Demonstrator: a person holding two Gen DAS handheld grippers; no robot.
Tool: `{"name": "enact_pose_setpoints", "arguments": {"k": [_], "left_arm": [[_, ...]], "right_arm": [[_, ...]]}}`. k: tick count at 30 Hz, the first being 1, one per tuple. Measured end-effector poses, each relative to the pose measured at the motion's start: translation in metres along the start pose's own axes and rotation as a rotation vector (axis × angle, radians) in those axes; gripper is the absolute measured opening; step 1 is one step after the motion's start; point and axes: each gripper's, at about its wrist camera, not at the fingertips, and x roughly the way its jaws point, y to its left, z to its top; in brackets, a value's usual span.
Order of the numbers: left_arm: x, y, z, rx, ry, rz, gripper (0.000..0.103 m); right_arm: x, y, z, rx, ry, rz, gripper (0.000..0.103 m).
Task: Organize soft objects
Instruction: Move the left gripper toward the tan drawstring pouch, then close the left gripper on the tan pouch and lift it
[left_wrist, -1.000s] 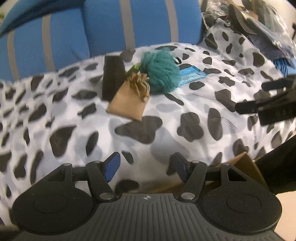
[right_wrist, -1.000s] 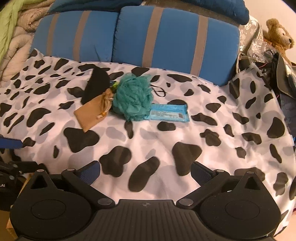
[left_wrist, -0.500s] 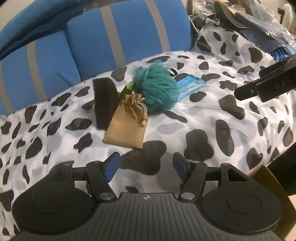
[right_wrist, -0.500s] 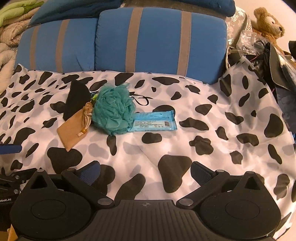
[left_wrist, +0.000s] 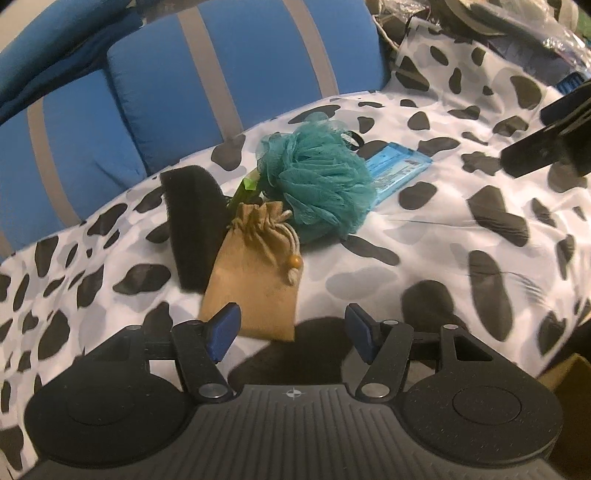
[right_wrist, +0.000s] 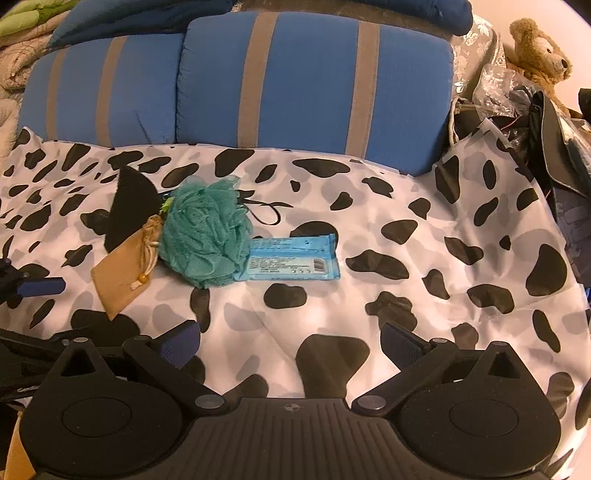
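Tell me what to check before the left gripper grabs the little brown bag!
1. Left hand-held gripper open wide enough: ok, pads apart with nothing between them.
2. Brown drawstring bag lined up: ok, its near edge lies just ahead of the gap.
3. Bag free of neighbours: not ok, the black sponge lies along its left side and the teal bath pouf crowds its tied neck.
4. Bead and cord out of the way: ok, they hang on the bag's right side.
5. Right hand-held gripper clear: ok, open and back from the pile.
6. What is inside the bag: cannot tell.
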Motion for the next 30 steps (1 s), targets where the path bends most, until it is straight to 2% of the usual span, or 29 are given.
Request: {"name": "enact_pose_setpoints", "arguments": {"k": [5,13,15,17,19,20,25,30], "left_arm": [[0.028,0.000,0.004,0.046,-0.003,0.022,0.062],[0.075,-0.002,0.003,0.097,0.029,0.049,0.061],[0.079,-0.001,0.002,0.083,0.005,0.053,0.061],[0.080,0.002,0.002,0.062,-0.002,0.037,0.054],[0.081,0.008,0.003,0.012,0.011,-0.016,0.037],[0.081,0.010,0.003,-0.010,0.019,-0.029,0.034],[0.077,0.020,0.001,-0.048,0.057,-0.039,0.007],[0.068,0.024,0.001,-0.050,0.071,-0.044,0.002]], "right_arm": [[0.003,-0.004,0.003,0.021,0.011,0.007,0.103],[0.004,0.001,0.006,0.031,0.021,0.070,0.103],[0.003,0.002,0.006,0.025,0.017,0.077,0.103],[0.002,0.001,0.006,0.033,0.012,0.088,0.103],[0.002,-0.002,0.006,0.049,0.016,0.093,0.103],[0.002,-0.003,0.007,0.058,0.018,0.093,0.103],[0.002,-0.009,0.006,0.095,0.023,0.101,0.103],[0.003,-0.010,0.006,0.103,0.017,0.099,0.103]]}}
